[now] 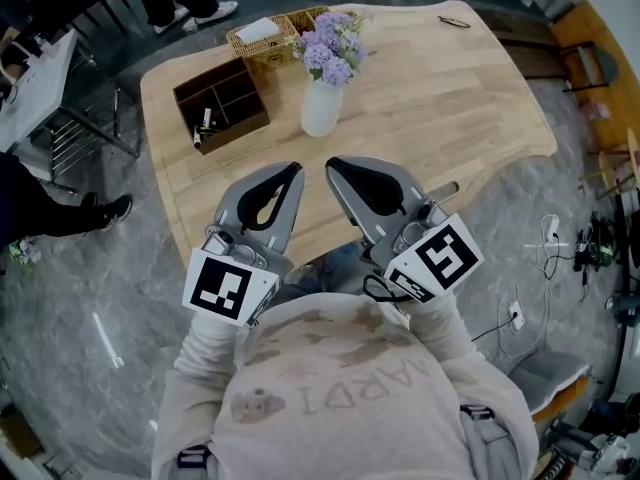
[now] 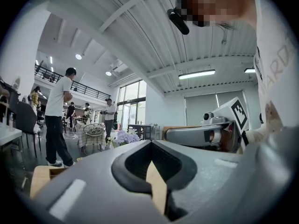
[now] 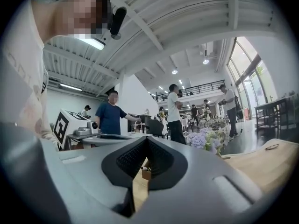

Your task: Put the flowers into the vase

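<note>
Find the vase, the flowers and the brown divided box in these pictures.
vase [image 1: 321, 108], head view, middle of its white body.
flowers [image 1: 330, 46], head view, the purple blooms.
brown divided box [image 1: 238, 129], head view, its near wall.

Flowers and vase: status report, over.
Left hand-held gripper shut, empty. Right hand-held gripper shut, empty. Flowers in vase on table. Nothing between grippers and vase.

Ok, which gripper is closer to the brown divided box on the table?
Left. The left gripper hangs off the near right corner of the brown box; the right gripper is farther right, past the left one, in front of the vase.
</note>
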